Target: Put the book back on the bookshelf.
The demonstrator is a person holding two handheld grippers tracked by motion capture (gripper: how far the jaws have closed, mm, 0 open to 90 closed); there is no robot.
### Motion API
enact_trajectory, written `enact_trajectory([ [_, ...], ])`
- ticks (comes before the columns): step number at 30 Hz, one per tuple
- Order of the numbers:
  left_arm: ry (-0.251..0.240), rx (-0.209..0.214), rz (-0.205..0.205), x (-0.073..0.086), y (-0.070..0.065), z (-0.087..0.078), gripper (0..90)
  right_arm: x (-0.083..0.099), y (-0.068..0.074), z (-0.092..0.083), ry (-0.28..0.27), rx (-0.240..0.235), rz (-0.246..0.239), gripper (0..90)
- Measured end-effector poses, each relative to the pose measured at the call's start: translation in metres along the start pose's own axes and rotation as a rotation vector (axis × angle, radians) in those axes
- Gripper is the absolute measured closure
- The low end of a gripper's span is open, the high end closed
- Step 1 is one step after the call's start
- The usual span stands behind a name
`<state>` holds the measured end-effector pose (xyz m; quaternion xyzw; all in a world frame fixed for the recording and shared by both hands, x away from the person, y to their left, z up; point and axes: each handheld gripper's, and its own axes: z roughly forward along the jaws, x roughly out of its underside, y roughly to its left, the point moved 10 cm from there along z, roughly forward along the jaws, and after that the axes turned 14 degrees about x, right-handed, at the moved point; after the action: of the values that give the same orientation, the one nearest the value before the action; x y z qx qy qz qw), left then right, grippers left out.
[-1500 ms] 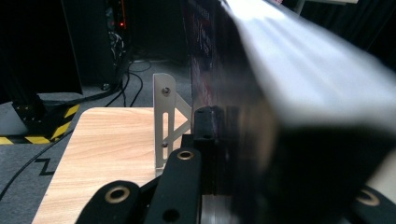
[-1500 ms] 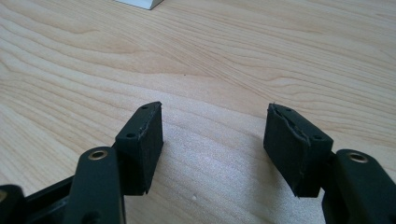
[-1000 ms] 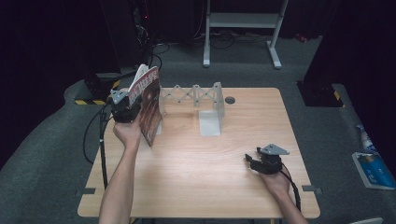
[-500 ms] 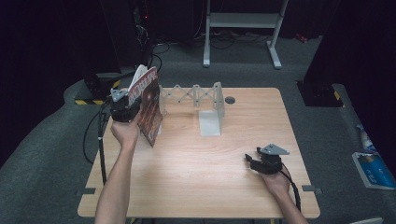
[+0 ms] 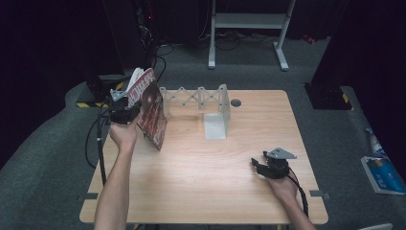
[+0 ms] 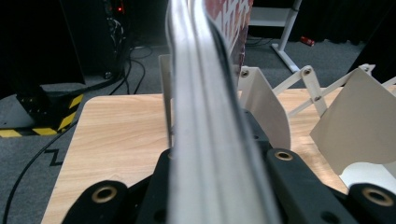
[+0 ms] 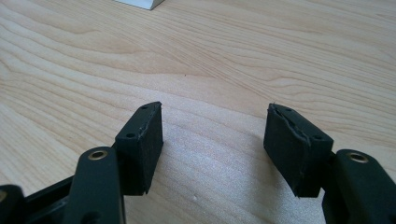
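Magazine (image 5: 150, 108) sits upper left of the high view, upright on its bottom edge on the counter (image 5: 201, 182), at the left end of the white accordion rack (image 5: 198, 98). Left gripper (image 5: 123, 112) fingers pinch its edge, likely to keep it vertical for slotting between the rack's dividers; in the left gripper view the page stack (image 6: 205, 116) runs straight up between the jaws. They've just been easing open, magazine between them. Versus a second ago: magazine barely shifted. Right gripper (image 7: 212, 140) rests lower right on the counter, fingers wide, empty.
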<state>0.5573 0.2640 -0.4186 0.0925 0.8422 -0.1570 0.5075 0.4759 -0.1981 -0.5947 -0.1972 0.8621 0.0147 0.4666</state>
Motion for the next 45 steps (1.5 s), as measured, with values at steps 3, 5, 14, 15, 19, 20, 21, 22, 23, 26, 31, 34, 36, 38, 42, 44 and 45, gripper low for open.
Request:
enact_trajectory([
  [3, 0.017, -0.01, 0.01, -0.001, 0.002, 0.0, 77.1, 0.0, 0.0, 0.0, 0.0, 0.0, 0.001, 37.6],
  [5, 0.029, -0.014, 0.016, -0.001, 0.003, -0.001, 76.5, 0.0, 0.0, 0.0, 0.0, 0.0, 0.001, 37.6],
  [14, 0.037, -0.019, 0.002, 0.0, 0.007, -0.002, 75.5, 0.0, 0.0, 0.0, 0.0, 0.0, 0.001, 37.6],
  [15, 0.038, -0.018, 0.002, 0.001, 0.007, -0.002, 75.4, 0.0, 0.0, 0.0, 0.0, 0.0, 0.001, 37.6],
  [19, 0.044, -0.017, -0.007, 0.002, 0.009, -0.002, 74.1, 0.0, 0.0, 0.0, 0.0, 0.0, 0.001, 37.6],
  [20, 0.047, -0.018, -0.007, 0.003, 0.01, -0.003, 73.6, 0.0, 0.0, 0.0, 0.0, 0.0, 0.001, 37.5],
  [21, 0.047, -0.019, -0.007, 0.003, 0.01, -0.003, 73.0, 0.0, 0.0, 0.0, 0.0, 0.0, 0.001, 37.6],
  [22, 0.046, -0.02, -0.009, 0.003, 0.01, -0.004, 72.0, 0.0, 0.0, 0.0, 0.0, 0.0, 0.001, 37.5],
  [23, 0.046, -0.019, -0.009, 0.003, 0.011, -0.004, 72.0, 0.0, 0.0, 0.0, 0.0, 0.0, 0.001, 37.5],
  [26, 0.044, -0.024, -0.015, 0.003, 0.013, -0.007, 70.4, 0.0, 0.0, 0.0, 0.0, 0.0, 0.001, 37.5],
  [31, 0.043, -0.027, -0.028, 0.004, 0.016, -0.01, 65.7, 0.0, 0.0, 0.0, 0.0, 0.0, 0.001, 37.5],
  [34, 0.046, -0.033, -0.029, 0.006, 0.017, -0.011, 63.7, 0.0, 0.0, 0.0, 0.0, 0.0, 0.001, 37.5],
  [36, 0.05, -0.037, -0.034, 0.007, 0.018, -0.011, 61.7, 0.0, 0.0, 0.0, 0.0, 0.0, 0.001, 37.5],
  [38, 0.051, -0.037, -0.04, 0.008, 0.019, -0.011, 59.9, 0.0, 0.0, 0.0, 0.0, 0.0, 0.001, 37.6],
  [42, 0.049, -0.035, -0.048, 0.009, 0.019, -0.013, 54.0, 0.0, 0.0, 0.0, -0.001, 0.0, -0.001, 37.6],
  [44, 0.043, -0.031, -0.05, 0.009, 0.019, -0.013, 51.6, 0.0, 0.0, 0.0, 0.0, 0.0, 0.001, 37.5],
  [45, 0.045, -0.026, -0.048, 0.009, 0.018, -0.014, 50.7, 0.0, 0.0, 0.0, -0.001, 0.0, -0.001, 37.5],
])
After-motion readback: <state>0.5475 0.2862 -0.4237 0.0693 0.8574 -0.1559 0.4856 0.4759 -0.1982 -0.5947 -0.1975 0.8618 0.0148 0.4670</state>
